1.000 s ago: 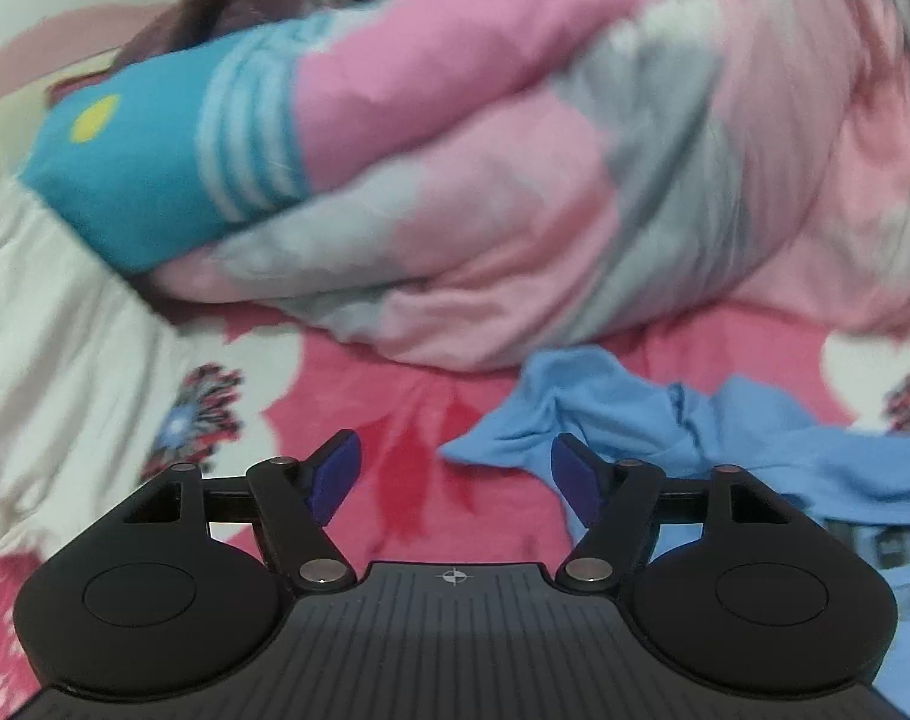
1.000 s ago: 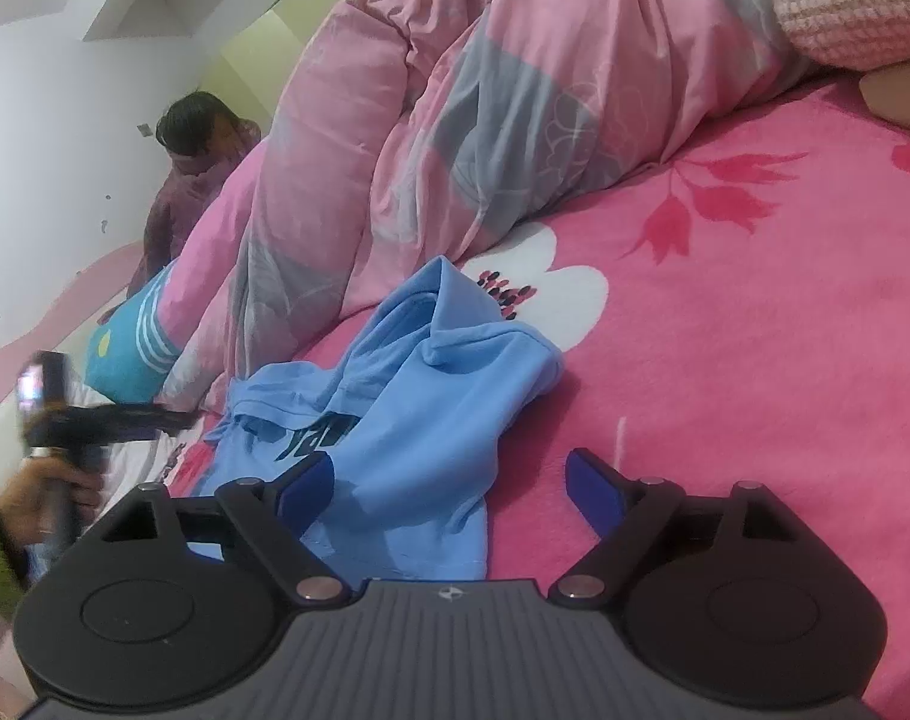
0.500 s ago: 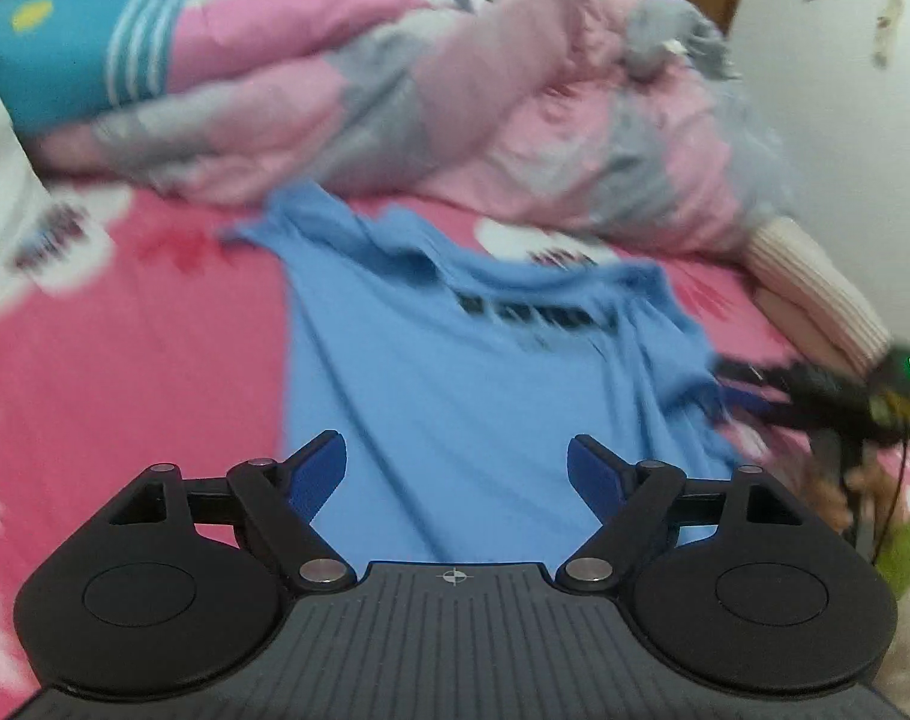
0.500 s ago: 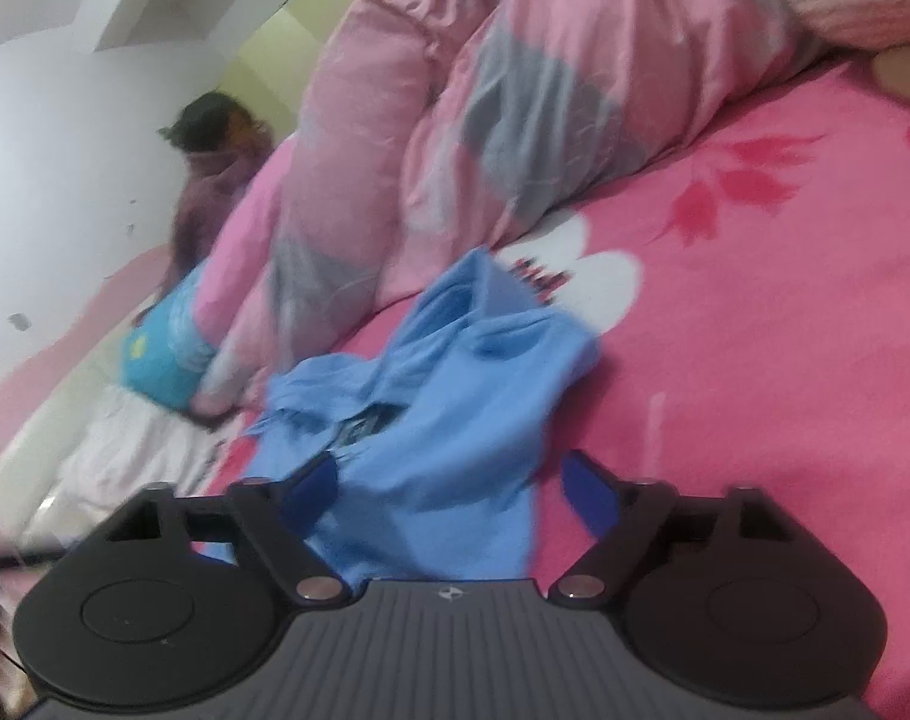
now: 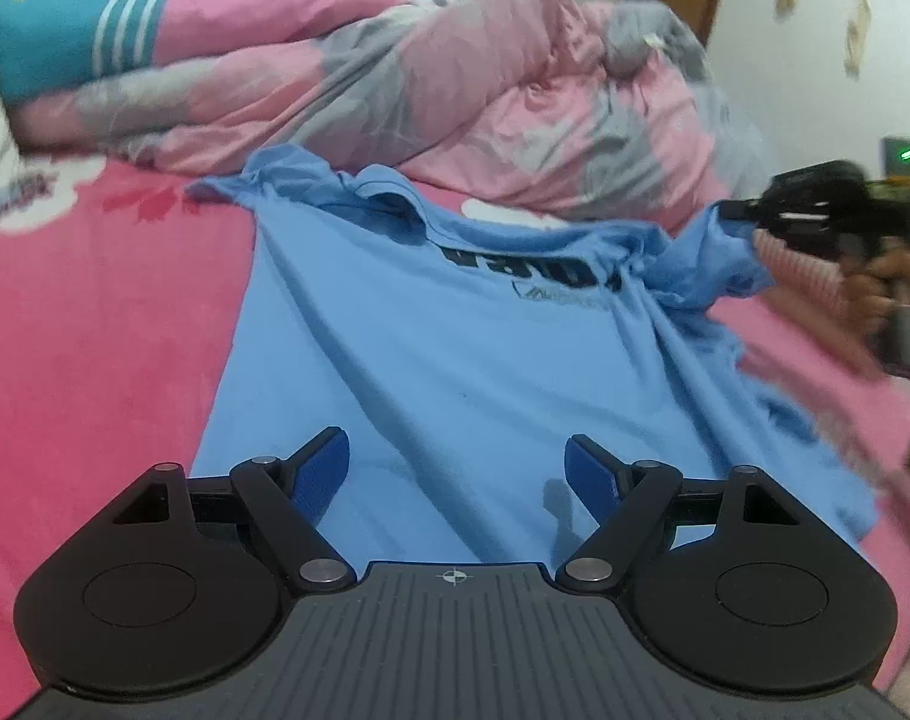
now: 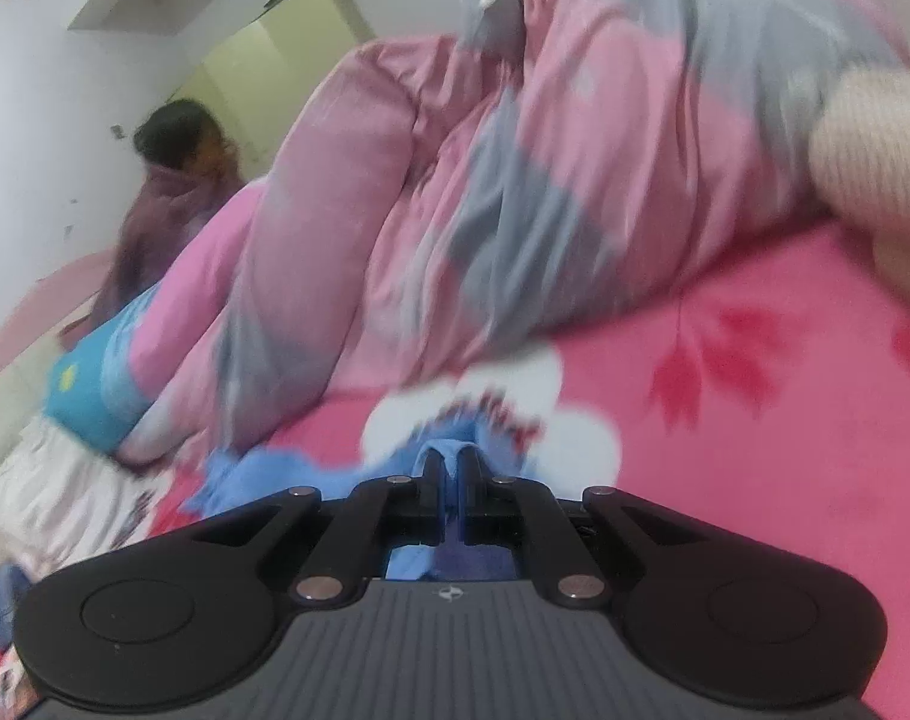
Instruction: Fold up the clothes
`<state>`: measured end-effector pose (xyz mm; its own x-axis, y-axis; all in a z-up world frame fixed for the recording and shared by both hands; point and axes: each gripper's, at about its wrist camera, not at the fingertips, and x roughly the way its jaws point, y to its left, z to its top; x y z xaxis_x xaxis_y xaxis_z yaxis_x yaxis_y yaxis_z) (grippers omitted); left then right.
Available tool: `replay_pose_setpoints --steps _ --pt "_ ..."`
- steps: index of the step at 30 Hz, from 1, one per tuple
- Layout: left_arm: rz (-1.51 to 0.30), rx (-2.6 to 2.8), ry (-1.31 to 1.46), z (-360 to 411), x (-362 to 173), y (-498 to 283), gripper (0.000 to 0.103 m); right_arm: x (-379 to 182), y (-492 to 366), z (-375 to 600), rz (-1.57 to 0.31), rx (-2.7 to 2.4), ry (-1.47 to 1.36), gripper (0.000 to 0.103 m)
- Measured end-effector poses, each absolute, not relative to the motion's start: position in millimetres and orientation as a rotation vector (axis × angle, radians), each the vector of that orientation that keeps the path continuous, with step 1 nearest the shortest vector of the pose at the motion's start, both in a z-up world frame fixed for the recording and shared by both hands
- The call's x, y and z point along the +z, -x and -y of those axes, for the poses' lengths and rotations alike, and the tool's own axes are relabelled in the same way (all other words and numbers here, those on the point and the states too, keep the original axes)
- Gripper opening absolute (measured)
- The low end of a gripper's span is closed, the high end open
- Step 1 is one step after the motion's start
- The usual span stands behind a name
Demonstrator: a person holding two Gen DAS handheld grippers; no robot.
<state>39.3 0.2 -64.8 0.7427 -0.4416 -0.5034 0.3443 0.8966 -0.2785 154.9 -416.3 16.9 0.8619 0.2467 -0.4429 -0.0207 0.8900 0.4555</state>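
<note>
While the left gripper [image 5: 457, 462] hovers at six o'clock over the hem, jaws spread and empty, one light-blue cotton T-shirt [image 5: 431, 348] lies on the pink floral bedspread [image 5: 95, 324]; right gripper [image 6: 449, 480] — at three o'clock — pinches its sleeve; thin cloth may slip, bunching the shirt; two grippers.

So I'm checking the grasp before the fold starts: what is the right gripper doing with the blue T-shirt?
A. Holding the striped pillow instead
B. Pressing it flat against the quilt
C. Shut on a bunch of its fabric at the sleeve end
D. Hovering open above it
C: the right gripper has its fingers closed with blue fabric pinched between them, and the left wrist view shows the blue T-shirt pulled up toward it at that end.
</note>
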Motion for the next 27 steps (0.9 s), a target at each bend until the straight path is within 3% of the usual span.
replay_pose_setpoints --steps 11,18,20,22,27 --pt "-0.579 -0.458 0.222 -6 -69 -39 0.084 10 -292 428 -0.500 -0.029 -0.494 0.003" --pt "-0.579 -0.464 0.237 -9 -69 -40 0.084 -63 -331 435 -0.756 -0.138 -0.601 0.008" --pt "-0.580 -0.466 0.242 -10 -69 -40 0.084 -62 -315 443 -0.734 -0.133 -0.658 0.021" --pt "-0.580 -0.467 0.247 -10 -69 -40 0.084 -52 -291 451 -0.725 -0.132 -0.684 0.047" --pt "-0.577 -0.464 0.258 -10 -69 -39 0.084 -7 -213 473 -0.681 -0.108 -0.684 0.050"
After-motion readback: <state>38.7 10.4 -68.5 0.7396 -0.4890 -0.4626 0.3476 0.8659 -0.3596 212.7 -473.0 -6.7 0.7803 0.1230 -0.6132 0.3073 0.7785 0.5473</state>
